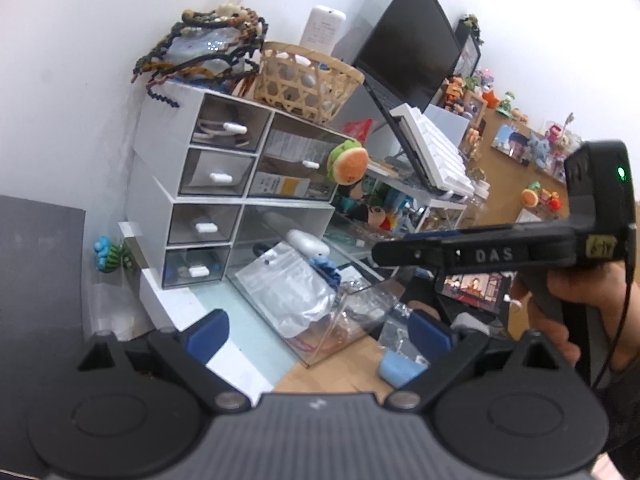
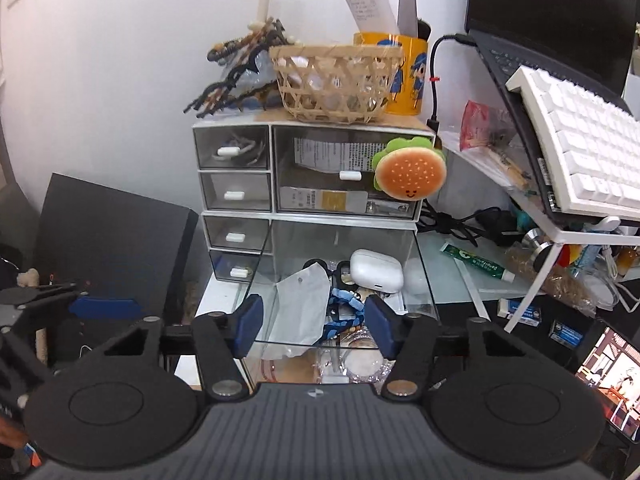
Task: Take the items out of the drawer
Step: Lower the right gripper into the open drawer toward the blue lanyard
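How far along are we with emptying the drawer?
Done: the clear drawer is pulled open. In hand: nothing; right gripper hangs open above it, left gripper open too. Left: earbud case, plastic bag and blue toy still lie inside.

Black left gripper (image 1: 318,334), blue-padded fingers (image 1: 208,334), silver screws, ribbed grey housing, bare-skinned right hand (image 1: 568,312)

The clear drawer (image 1: 320,304) stands pulled out from the white organizer (image 1: 192,184), a plastic bag (image 1: 288,292) inside; the left gripper (image 1: 320,332) gapes wide before it.
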